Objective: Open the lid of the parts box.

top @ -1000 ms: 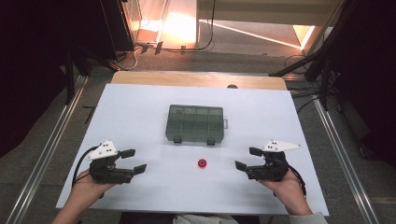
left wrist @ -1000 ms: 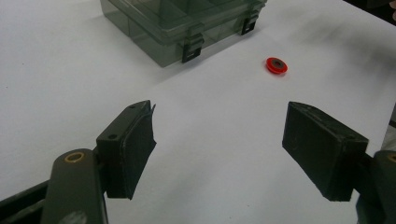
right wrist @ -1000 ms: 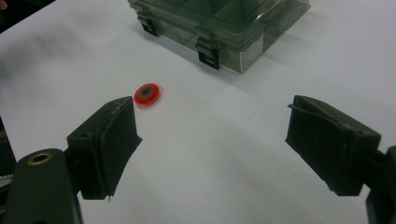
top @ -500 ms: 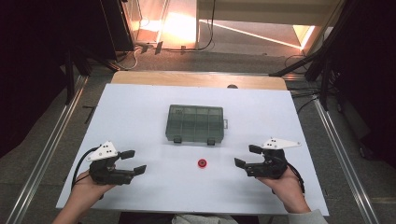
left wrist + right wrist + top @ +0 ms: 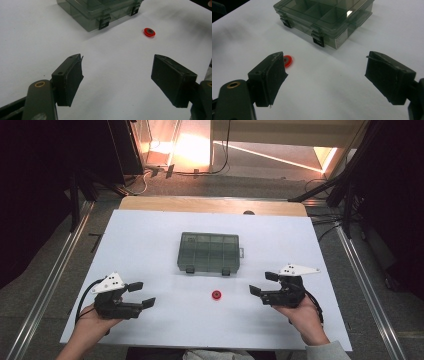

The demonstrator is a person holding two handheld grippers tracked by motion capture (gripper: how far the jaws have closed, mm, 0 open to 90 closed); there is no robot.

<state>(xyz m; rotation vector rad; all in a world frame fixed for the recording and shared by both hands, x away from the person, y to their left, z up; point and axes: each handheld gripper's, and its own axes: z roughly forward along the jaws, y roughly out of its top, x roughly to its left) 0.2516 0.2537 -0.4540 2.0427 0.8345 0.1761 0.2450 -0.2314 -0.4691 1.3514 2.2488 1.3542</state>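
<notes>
From above, my left claw (image 5: 140,295) and right claw (image 5: 265,283) rested on the white table (image 5: 150,240), jaws apart, the small red plastic ring (image 5: 216,295) between them.

Along my left claw (image 5: 117,80), the ring (image 5: 149,32) lay ahead to the right, beside the smoky translucent compartment box (image 5: 100,10).

Along my right claw (image 5: 325,75), the ring (image 5: 287,60) sat just past the left jaw, the box (image 5: 324,20) beyond.

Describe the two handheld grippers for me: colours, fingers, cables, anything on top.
Both the left gripper and the right gripper have black bodies with a light grey three-cornered plate on top. A black cable trails from each. Their fingers are black, blocky and flat-faced, on dark arms with a brass-coloured rivet. A grey sleeve edge shows at the right wrist.
</notes>
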